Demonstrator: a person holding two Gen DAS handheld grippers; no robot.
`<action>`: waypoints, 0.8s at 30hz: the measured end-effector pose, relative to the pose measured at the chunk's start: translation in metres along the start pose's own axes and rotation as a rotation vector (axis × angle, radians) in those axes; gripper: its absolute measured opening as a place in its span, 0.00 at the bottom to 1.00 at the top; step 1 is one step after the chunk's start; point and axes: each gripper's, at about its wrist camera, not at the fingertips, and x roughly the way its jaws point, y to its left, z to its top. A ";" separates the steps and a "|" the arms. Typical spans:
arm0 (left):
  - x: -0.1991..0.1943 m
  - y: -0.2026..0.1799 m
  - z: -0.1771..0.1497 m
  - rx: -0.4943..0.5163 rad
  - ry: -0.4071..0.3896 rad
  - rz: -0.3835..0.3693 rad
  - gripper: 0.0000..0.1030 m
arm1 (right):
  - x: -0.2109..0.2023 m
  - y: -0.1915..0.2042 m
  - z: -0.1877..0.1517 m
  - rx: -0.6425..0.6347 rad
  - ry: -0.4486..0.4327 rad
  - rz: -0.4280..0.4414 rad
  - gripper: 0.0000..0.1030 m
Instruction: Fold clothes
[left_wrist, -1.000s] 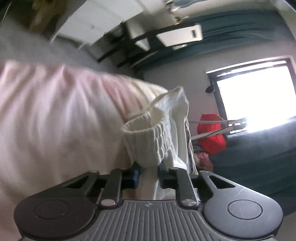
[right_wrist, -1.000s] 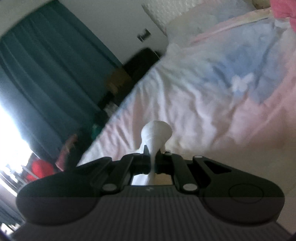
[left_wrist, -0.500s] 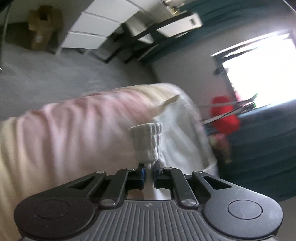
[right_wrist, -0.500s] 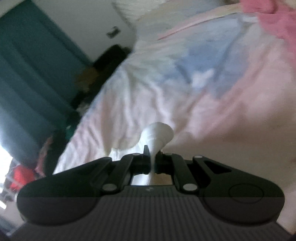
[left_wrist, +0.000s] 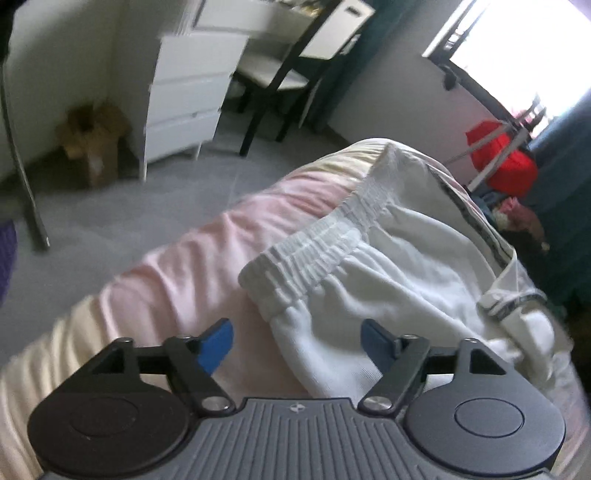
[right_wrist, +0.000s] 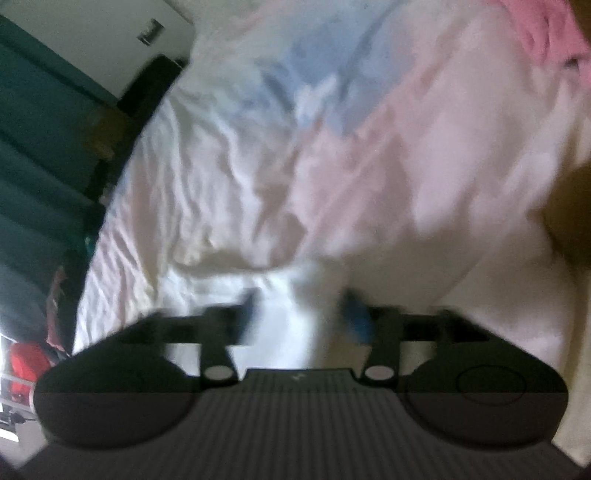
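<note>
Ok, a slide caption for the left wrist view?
Left gripper opening above white shorts lying on the pink bedsheet.

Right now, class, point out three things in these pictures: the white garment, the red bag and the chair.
white garment (left_wrist: 399, 266): left wrist view, on the fabric below its elastic waistband.
red bag (left_wrist: 506, 162): left wrist view, on its red body.
chair (left_wrist: 275, 75): left wrist view, on its pale seat.

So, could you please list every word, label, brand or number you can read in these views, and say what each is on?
None can be read.
Small emblem on the left gripper body: too small.
Trim band on the white garment: blurred.
Wall plate: blurred.
</note>
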 end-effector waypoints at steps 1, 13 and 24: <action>-0.006 -0.005 -0.002 0.026 -0.012 0.020 0.83 | -0.004 0.004 0.001 -0.027 -0.023 0.006 0.82; -0.063 -0.146 -0.065 0.386 -0.211 -0.154 0.94 | -0.095 0.107 -0.048 -0.608 -0.301 0.291 0.82; -0.073 -0.275 -0.155 0.697 -0.324 -0.300 0.94 | -0.142 0.132 -0.102 -0.770 -0.171 0.651 0.82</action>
